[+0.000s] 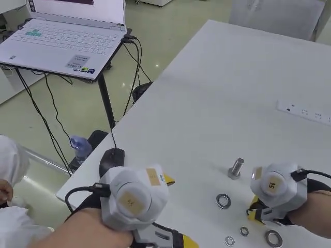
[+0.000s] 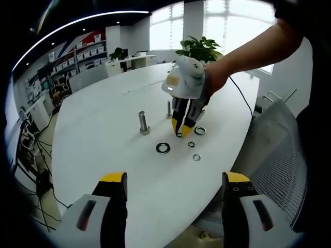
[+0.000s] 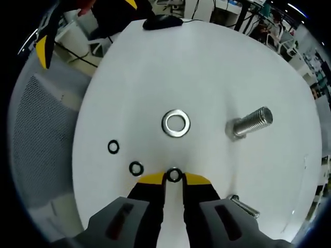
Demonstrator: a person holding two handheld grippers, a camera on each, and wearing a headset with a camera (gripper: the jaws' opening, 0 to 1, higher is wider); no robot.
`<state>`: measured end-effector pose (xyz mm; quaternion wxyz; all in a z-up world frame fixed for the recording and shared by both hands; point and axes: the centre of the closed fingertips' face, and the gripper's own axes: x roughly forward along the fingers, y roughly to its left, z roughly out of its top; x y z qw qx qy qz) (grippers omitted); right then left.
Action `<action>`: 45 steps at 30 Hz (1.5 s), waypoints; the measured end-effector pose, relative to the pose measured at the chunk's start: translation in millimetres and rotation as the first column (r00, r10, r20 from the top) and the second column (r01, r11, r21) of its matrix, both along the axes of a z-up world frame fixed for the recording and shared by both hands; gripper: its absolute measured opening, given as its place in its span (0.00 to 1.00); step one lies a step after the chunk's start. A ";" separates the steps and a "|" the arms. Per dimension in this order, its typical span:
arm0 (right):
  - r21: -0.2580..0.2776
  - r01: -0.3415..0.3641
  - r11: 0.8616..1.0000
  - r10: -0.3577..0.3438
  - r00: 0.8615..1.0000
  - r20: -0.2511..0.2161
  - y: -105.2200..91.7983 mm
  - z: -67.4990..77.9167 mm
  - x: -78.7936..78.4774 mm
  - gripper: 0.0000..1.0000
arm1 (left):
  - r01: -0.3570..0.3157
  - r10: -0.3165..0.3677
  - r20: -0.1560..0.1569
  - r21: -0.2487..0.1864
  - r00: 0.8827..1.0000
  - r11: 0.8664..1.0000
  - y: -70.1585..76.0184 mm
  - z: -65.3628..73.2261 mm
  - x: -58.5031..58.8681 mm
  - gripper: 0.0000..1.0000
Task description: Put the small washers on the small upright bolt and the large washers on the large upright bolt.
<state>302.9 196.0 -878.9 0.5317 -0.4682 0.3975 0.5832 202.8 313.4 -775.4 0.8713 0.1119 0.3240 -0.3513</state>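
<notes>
Jaws of our right gripper (image 3: 175, 179) stood narrow, pinching a small dark ring washer (image 3: 174, 175) on the smooth white table (image 3: 155, 62); a large shiny flat washer (image 3: 176, 123) lay at twelve o'clock from it, the threaded large bolt (image 3: 251, 123) at two; our left gripper (image 2: 174, 181) gaped wide.

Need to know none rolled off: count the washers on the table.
5. One large washer lies near the large bolt, another beside the right gripper. Two small washers lie loose on the table; a third sits between the right gripper's jaws. More could hide behind the grippers.
</notes>
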 end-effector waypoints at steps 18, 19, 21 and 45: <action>0.032 0.055 0.998 -0.054 0.998 -0.023 -2.6 10.3 4.5 0.12 | 0.010 -0.010 -0.003 0.004 1.000 1.000 -1.7 1.5 2.1 0.73; 0.030 0.056 0.998 -0.055 0.998 -0.024 -3.7 11.1 4.7 0.12 | 0.011 -0.011 -0.003 0.002 1.000 1.000 -1.9 1.8 2.8 0.73; 0.020 0.061 0.998 -0.060 0.998 -0.025 -8.0 12.2 6.3 0.12 | 0.010 -0.010 -0.002 -0.008 1.000 1.000 -2.8 3.0 3.9 0.74; 0.010 0.213 0.977 -0.213 0.977 0.003 -69.3 41.4 49.8 0.12 | 0.018 -0.018 0.007 -0.028 1.000 0.999 -3.8 0.0 18.4 0.86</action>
